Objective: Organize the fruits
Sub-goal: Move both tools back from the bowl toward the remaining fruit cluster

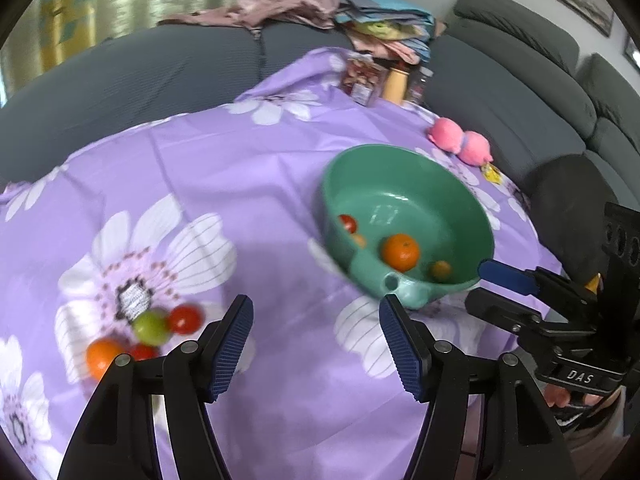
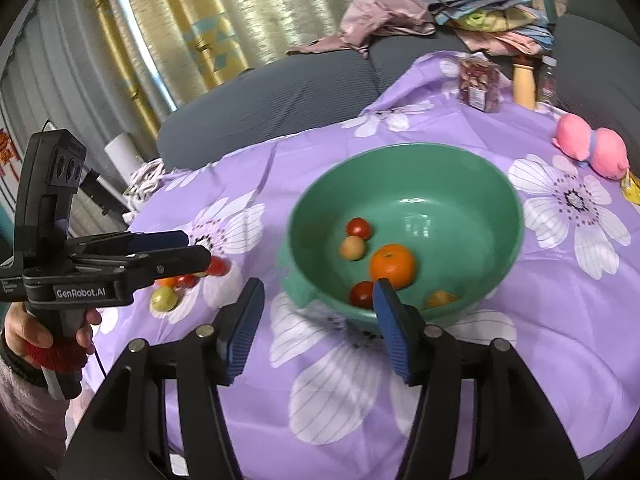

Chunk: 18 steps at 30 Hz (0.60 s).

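fruit is split between two spots: several pieces, an orange (image 2: 393, 265) among them, sit in the green bowl (image 2: 404, 152) mid-frame, while a small cluster lies loose on the purple flowered desk (image 1: 248, 168) at lower left of the left wrist view, a green fruit (image 1: 151, 327), a red one (image 1: 184, 319) and another orange (image 1: 102, 357) touching. left gripper (image 1: 316, 344) hovers just right of that cluster, jaws wide and empty. right gripper (image 2: 318, 322) hangs before the bowl's near rim, jaws likewise wide, holding nothing. best next, i reckon: swing the left jaws over one outer fruit, straddle it squarely, close gently so neighbours don't roll.
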### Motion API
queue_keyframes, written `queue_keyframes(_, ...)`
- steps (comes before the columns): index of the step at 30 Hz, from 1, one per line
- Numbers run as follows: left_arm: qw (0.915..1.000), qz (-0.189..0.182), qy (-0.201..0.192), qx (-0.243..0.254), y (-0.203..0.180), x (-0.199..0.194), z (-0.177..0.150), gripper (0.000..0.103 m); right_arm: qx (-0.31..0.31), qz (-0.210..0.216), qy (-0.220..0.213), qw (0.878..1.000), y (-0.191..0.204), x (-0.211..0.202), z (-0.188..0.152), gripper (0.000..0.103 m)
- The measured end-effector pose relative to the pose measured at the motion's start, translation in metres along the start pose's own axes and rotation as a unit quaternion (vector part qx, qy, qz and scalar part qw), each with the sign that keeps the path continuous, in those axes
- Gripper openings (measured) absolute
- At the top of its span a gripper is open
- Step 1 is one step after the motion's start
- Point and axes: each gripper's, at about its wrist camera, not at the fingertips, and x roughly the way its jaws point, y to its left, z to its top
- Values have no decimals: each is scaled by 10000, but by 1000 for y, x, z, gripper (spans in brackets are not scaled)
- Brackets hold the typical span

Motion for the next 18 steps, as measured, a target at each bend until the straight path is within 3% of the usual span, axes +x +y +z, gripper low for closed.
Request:
queue_keyframes(12, 9991, 201, -200, -308, 28, -33, -22, 66, -392, 205, 144, 9989, 43, -1, -2, 64)
queue_keyframes(18, 9978, -72, -249, -605, 41, -42, -30, 66, -552, 228, 181, 9981, 61, -2, -3, 64)
